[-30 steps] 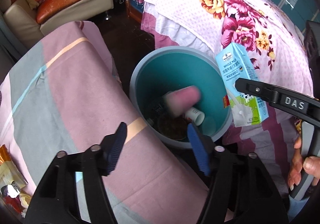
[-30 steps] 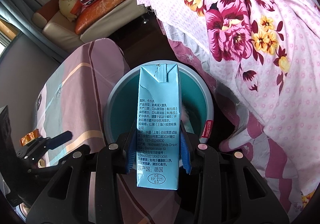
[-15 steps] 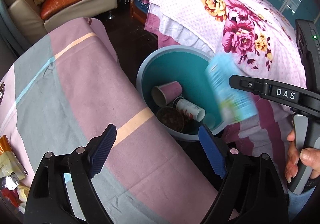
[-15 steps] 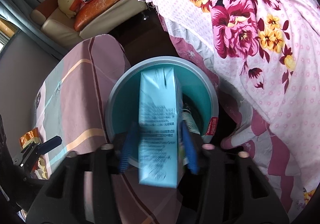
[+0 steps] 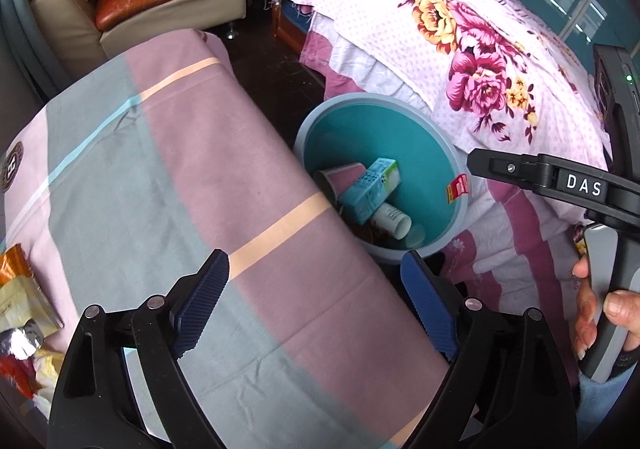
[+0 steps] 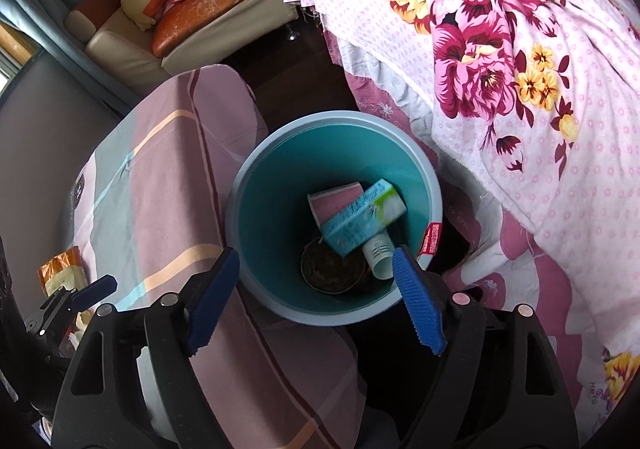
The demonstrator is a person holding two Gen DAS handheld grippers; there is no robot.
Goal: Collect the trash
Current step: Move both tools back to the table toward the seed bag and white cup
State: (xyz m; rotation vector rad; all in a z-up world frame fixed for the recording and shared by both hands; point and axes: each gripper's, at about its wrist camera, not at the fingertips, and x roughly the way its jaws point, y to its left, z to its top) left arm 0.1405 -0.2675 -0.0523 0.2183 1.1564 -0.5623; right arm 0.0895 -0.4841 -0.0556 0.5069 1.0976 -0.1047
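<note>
We take the teal bin [image 6: 280, 185] as our landmark. It stands on the dark floor, wedged between the desk [image 5: 168, 169] draped in a pink and grey striped cloth and the bed [image 6: 520, 49] with its floral cover.

Inside the bin lies the light blue milk carton [image 6: 362, 223], tipped on its side. It rests across a pink paper cup [image 6: 334, 203] and a white cup [image 6: 380, 253], with a round brown container [image 6: 328, 269] at the bottom beneath them. A red label [image 6: 432, 239] clings to the bin's rim on the bed side.

Our right tongs [image 6: 316, 303] hang directly above the bin, pointing down into it. Their blue pads [image 6: 420, 305] are spreading apart and nothing sits between them; the carton lies far below.

Our left tongs [image 5: 316, 307] hover over the desk edge just beside the bin. They too are widening and carry nothing.

In the left wrist view, a hand [image 5: 600, 313] grips the handle of the right tool on the bed side of the bin. Well away from the bin, at the far desk edge, lie some crumpled snack wrappers [image 5: 20, 309].
</note>
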